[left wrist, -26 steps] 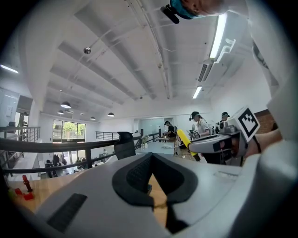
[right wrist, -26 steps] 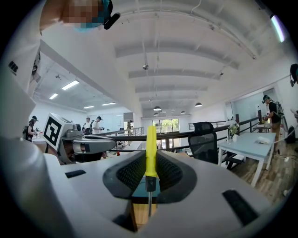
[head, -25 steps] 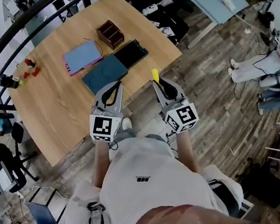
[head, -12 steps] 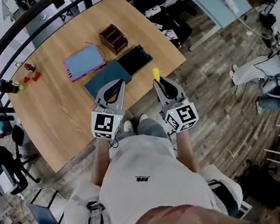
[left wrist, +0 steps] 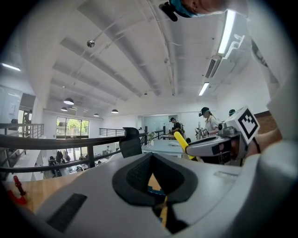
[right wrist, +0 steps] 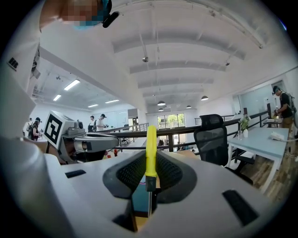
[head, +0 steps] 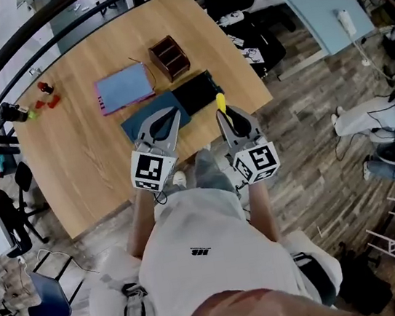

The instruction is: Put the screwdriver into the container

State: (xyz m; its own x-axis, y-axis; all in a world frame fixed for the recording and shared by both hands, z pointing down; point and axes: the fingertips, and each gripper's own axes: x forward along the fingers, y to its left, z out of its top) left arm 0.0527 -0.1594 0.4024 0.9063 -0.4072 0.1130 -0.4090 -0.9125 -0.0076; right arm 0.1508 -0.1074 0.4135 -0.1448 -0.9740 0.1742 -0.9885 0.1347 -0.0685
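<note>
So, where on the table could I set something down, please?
Bare wood lies between the red toys, the teal mat and the near edge, and right of the brown container. The centre, around blue notebook and black mat, is crowded.

White tee [head: 201,282], blk logo [head: 202,251]; grey left gripper [head: 169,114], right gripper [head: 226,115], b/w cubes [head: 149,170].
</note>
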